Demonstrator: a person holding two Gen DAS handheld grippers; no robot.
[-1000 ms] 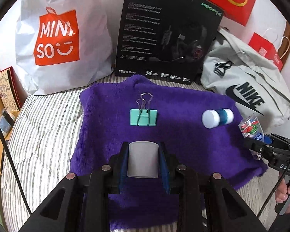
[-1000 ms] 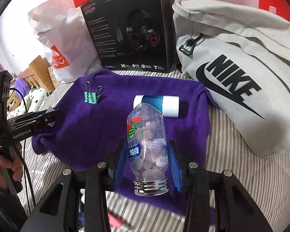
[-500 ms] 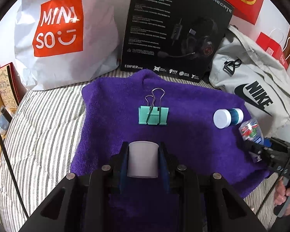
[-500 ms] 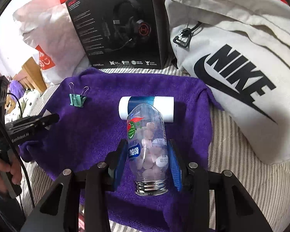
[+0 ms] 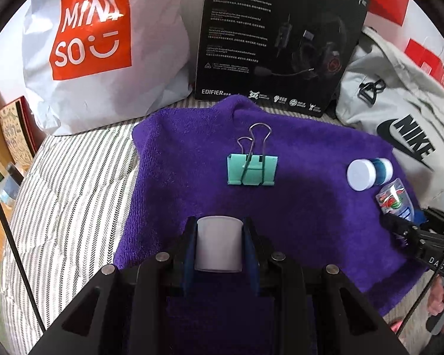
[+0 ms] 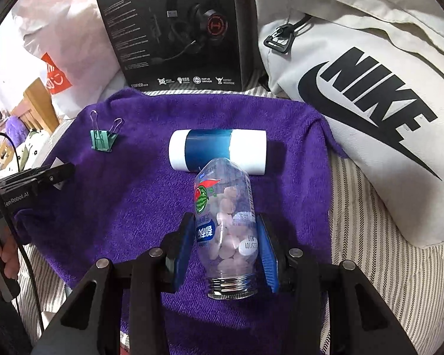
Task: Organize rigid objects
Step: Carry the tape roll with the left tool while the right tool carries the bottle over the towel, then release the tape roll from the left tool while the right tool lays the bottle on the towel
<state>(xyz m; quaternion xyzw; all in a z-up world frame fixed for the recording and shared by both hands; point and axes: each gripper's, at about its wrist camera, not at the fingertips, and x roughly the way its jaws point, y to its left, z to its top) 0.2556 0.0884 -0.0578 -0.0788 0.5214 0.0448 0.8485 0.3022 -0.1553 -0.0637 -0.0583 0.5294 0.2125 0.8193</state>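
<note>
Two tongs are loaded: the right tongs [image 6: 226, 248] pinch a clear candy bottle [image 6: 225, 224] at its hard, slick waist; the left tongs [image 5: 219, 247] pinch a small white cap [image 5: 218, 244]. Both look light and rigid; mid-body grips seem safest.

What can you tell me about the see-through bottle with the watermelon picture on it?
The clear bottle looks like plastic and is partly filled with pale pink tablets. Its label shows a watermelon slice above a blue patch with white writing, and a small white sticker carries numbers. A shiny ridged metal-looking cap closes the end nearest the camera. It is gripped between the blue pads of the right hand-held gripper, over the purple towel, its far end pointing toward the blue-and-white tube.
</note>
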